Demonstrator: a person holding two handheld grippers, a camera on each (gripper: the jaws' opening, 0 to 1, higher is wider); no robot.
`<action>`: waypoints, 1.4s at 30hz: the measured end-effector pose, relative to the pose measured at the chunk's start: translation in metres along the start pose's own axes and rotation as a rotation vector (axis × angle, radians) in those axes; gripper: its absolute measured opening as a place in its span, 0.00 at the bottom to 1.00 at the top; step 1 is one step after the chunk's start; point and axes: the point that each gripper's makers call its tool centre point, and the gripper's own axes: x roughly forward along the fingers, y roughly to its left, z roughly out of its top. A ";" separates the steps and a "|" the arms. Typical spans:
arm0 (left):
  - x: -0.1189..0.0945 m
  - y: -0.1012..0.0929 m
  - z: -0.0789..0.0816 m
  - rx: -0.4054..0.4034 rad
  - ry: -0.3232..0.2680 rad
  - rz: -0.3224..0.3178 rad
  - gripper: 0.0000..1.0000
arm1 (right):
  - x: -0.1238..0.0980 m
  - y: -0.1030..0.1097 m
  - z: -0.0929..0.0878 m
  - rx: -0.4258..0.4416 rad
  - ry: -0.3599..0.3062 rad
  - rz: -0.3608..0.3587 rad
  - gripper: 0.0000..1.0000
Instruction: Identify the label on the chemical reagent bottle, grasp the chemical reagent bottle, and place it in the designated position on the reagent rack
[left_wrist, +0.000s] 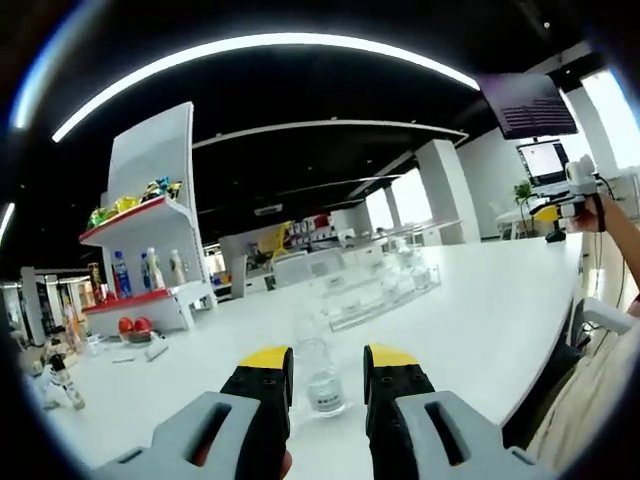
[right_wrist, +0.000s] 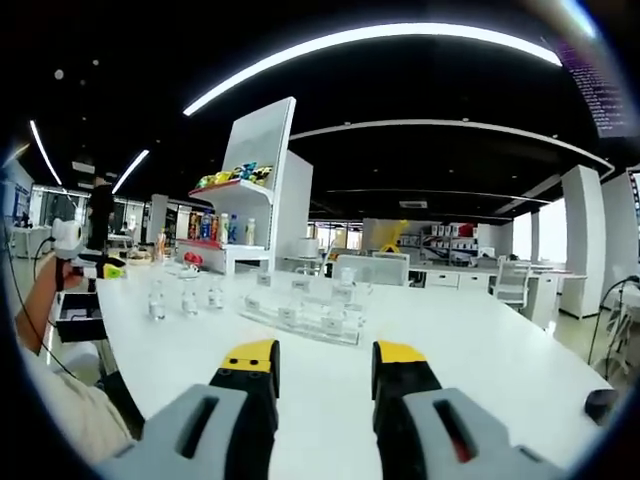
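Note:
A small clear reagent bottle (left_wrist: 322, 378) with a white label stands on the white table (left_wrist: 480, 320), in line with the gap of my left gripper (left_wrist: 328, 358). That gripper is open, its yellow-tipped jaws on either side of the bottle and not touching it. Another clear bottle (left_wrist: 306, 326) stands just behind. A clear acrylic reagent rack (left_wrist: 372, 288) holding small bottles lies farther out. My right gripper (right_wrist: 325, 354) is open over bare table, with the rack (right_wrist: 300, 312) ahead of it. Three clear bottles (right_wrist: 188, 297) stand to the rack's left.
A white display shelf (left_wrist: 150, 240) with drinks and snacks stands at the table's far end, also the shelf (right_wrist: 250, 200). Red items (left_wrist: 133, 325) and small bottles (left_wrist: 66, 385) lie near it. A person's arm (left_wrist: 620, 235) reaches in at the right edge. White chairs (right_wrist: 510, 280) stand beyond.

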 end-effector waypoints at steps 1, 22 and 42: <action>0.002 0.000 0.000 -0.001 0.003 -0.002 0.29 | 0.001 -0.001 0.000 0.001 0.001 0.000 0.37; 0.022 0.008 -0.029 -0.145 0.037 0.011 0.33 | 0.003 0.000 -0.007 -0.029 0.027 0.027 0.37; 0.027 0.012 -0.041 -0.151 0.073 0.011 0.36 | -0.010 0.017 -0.021 -0.088 0.078 0.185 0.38</action>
